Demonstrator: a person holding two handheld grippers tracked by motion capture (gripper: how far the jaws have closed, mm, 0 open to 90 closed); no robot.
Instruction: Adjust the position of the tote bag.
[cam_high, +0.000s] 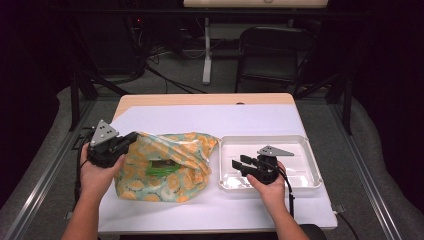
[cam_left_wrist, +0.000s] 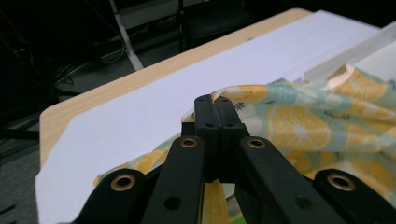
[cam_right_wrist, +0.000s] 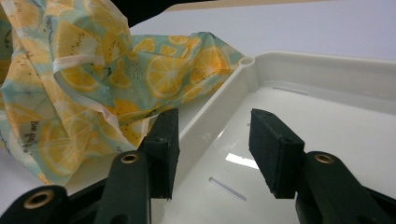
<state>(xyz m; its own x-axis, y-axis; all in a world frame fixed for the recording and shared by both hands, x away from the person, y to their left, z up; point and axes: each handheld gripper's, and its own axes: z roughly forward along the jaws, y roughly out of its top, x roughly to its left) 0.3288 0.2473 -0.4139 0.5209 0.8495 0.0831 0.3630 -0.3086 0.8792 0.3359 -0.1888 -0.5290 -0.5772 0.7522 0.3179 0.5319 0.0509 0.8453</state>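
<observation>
Lying on the white sheet that covers the worktop, left of centre, is a crumpled bag of thin glossy film, pale teal printed with orange and yellow citrus slices. A green item shows through or at a gap near its middle; what it is cannot be told. The bag's upper left edge is lifted and pinched in the left gripper, whose jaws are closed tight on the film; in the left gripper view the left gripper has the two jaws pressed together with the printed edge caught at their tips. The bag's right corner lies touching or just over the left rim of a white tray, which sits right of it on the sheet. The right gripper hangs over the tray's left part, jaws wide apart with nothing between them; the right gripper view shows the right gripper over the tray wall and floor
</observation>
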